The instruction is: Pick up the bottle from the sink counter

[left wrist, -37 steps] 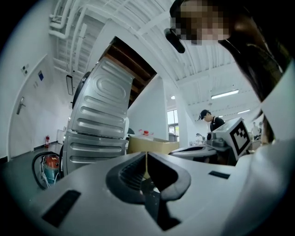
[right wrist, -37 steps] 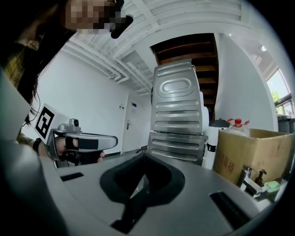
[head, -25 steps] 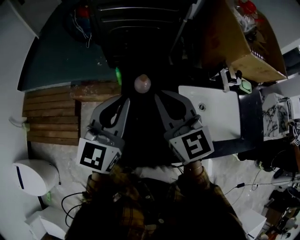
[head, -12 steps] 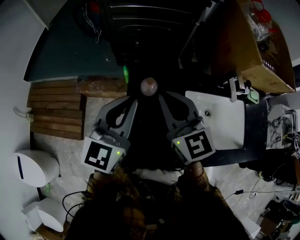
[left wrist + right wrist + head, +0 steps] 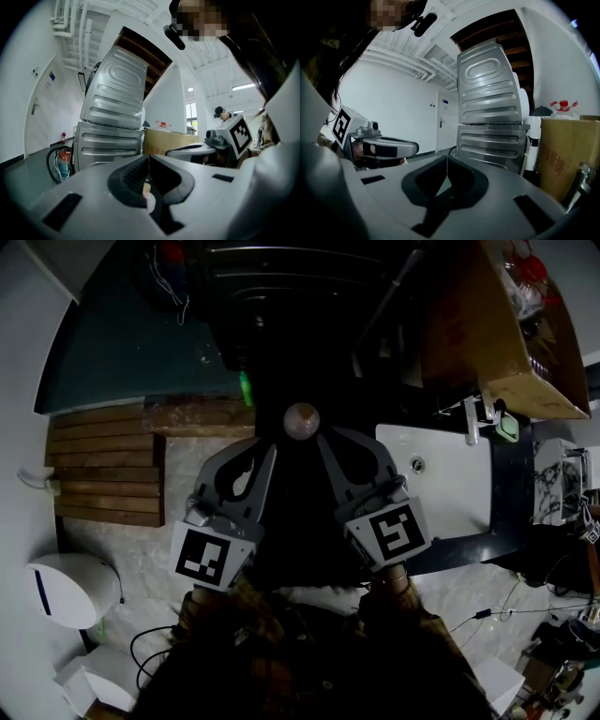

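The white sink (image 5: 457, 486) is set in a dark counter at the right of the head view, with a faucet (image 5: 470, 417) at its far rim. A small pale green container (image 5: 507, 427) stands beside the faucet; I cannot tell if it is the bottle. My left gripper (image 5: 266, 450) and right gripper (image 5: 324, 439) are held close to my body, left of the sink, tips pointing away from me. Both are shut and hold nothing. The left gripper (image 5: 149, 160) and the right gripper (image 5: 447, 162) each show their jaws meeting in a thin seam.
A tall stack of grey metal appliances (image 5: 112, 126) stands ahead. A cardboard box (image 5: 489, 329) sits above the sink. Wooden slats (image 5: 103, 465) and a white rounded unit (image 5: 70, 589) lie at the left. Cables (image 5: 150, 643) trail on the floor. A person (image 5: 222, 113) stands far off.
Both grippers stay shut in the same pose. The scene has shifted a little in the head view, and the sink now sits slightly further right.
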`<move>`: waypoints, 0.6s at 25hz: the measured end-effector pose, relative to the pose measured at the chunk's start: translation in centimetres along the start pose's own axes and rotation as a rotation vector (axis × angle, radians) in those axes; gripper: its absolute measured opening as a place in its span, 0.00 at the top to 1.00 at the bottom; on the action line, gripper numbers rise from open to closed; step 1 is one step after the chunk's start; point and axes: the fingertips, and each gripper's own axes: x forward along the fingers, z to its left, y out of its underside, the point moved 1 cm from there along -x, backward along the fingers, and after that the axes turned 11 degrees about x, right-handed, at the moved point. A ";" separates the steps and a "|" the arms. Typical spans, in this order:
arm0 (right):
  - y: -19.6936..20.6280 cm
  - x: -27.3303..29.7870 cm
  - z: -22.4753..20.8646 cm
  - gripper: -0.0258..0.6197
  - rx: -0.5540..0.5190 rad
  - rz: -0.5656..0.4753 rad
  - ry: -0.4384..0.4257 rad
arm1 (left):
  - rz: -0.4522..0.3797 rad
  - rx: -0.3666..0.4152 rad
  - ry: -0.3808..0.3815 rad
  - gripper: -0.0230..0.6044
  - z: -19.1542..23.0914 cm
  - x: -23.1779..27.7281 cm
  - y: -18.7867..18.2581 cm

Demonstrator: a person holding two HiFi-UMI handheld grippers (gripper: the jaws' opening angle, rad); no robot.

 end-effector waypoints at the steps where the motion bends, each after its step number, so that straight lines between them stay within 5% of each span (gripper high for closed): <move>1: 0.1 0.2 -0.1 0.93 0.001 0.001 0.003 | 0.002 -0.004 0.003 0.92 0.2 0.1 0.2; 15: 2.4 2.2 -1.1 0.93 0.051 0.039 0.012 | 0.006 -0.014 0.077 0.92 0.2 2.2 1.9</move>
